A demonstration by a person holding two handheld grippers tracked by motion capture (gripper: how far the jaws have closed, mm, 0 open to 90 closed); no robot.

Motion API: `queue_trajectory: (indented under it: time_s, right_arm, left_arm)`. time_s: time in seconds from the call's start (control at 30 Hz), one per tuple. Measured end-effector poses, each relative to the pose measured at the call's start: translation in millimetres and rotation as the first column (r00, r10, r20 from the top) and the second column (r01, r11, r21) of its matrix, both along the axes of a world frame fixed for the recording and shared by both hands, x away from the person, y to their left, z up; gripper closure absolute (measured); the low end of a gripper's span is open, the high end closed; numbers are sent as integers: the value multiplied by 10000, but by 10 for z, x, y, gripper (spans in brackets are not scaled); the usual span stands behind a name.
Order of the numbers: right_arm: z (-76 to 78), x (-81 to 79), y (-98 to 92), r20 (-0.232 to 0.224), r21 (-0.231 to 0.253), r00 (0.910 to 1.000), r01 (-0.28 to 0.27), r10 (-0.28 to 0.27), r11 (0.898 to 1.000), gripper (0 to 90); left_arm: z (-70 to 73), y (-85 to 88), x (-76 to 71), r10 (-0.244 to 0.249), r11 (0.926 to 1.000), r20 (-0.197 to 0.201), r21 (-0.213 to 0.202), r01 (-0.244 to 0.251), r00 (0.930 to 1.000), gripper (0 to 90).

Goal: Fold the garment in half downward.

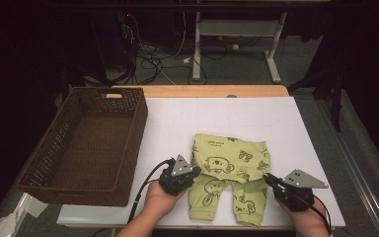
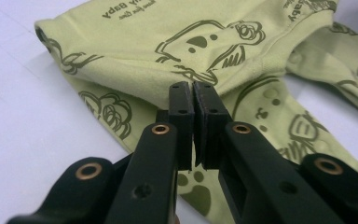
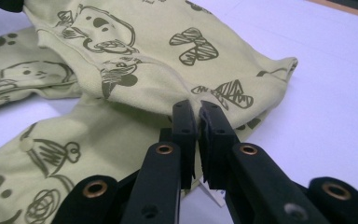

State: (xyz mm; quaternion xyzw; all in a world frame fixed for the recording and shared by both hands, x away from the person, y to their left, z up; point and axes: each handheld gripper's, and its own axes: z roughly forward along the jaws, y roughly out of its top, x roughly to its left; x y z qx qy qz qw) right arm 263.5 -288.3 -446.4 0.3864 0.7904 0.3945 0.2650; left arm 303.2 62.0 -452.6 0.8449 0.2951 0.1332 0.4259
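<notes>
High view: we're looking from above the person's edge of the table [image 1: 276, 118], facing forward and down, far enough back to take in the whole white top, the wicker basket [image 1: 86, 143] at left and the floor beyond. Left gripper view: we ride on the left gripper [image 2: 193, 93], looking along its jaws, very close and low over the green baby garment [image 2: 135, 56]. Right gripper view: same setup on the right gripper [image 3: 198, 109], equally close, facing the garment's other side. All three share the garment and the white surface around it (both gripper cameras sit at the near edge, angled toward each other).
</notes>
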Motion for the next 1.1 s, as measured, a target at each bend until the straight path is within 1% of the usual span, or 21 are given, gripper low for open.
queue_trajectory:
  time_s: [0.07, 0.17, 0.3, 0.43, 0.6, 0.67, 0.7, 0.77, 0.87, 0.93, 1.0, 1.1]
  right_arm:
    - [16, -45, -5, 63, 19, 9999, -124, 124, 9999, 863]
    - [43, -139, -16, 20, 81, 9996, -284, 284, 9996, 864]
    - [66, -261, -24, 14, 92, 9982, -592, 592, 9982, 864]
    - [83, -375, -7, 1, 4, 9963, -858, 858, 9963, 864]
    - [64, -532, 1, -186, -173, 9922, -1232, 1229, 9922, 864]
    - [60, -585, -1, -218, -205, 9915, -1285, 1280, 9915, 865]
    - [58, -605, -3, -240, -203, 9904, -1369, 1364, 9904, 865]
    - [54, -639, -6, -244, -229, 9903, -1371, 1366, 9903, 865]
    - [42, -671, -15, -342, -195, 9893, -1426, 1419, 9896, 865]
    - [33, -693, -20, -417, -159, 9888, -1444, 1436, 9894, 865]
    - [26, -719, -22, -434, -164, 9877, -1508, 1500, 9884, 865]
    - [23, -770, -17, -429, -210, 9869, -1566, 1556, 9874, 864]
  left_arm:
    - [27, 12, -50, -110, 9999, 64, 57, 110, 9999, 832]
    - [58, 38, -117, -251, 9996, 108, 140, 250, 9996, 832]
    - [90, 85, -180, -348, 9994, -49, 33, 349, 9994, 832]
    - [92, 129, -318, -571, 9979, -40, 300, 572, 9984, 832]
    - [75, 170, -483, -818, 9958, -242, 391, 827, 9964, 832]
    - [57, 166, -541, -928, 9943, -324, 506, 943, 9952, 832]
    - [48, 160, -569, -966, 9937, -397, 540, 987, 9945, 832]
    - [41, 151, -615, -1034, 9926, -394, 592, 1056, 9939, 832]
    - [48, 156, -664, -1055, 9923, -300, 623, 1072, 9940, 832]
    - [39, 169, -682, -1064, 9928, -416, 511, 1085, 9935, 832]
    - [32, 173, -705, -1074, 9928, -507, 485, 1098, 9929, 832]
    - [40, 175, -746, -1145, 9919, -474, 499, 1168, 9923, 832]
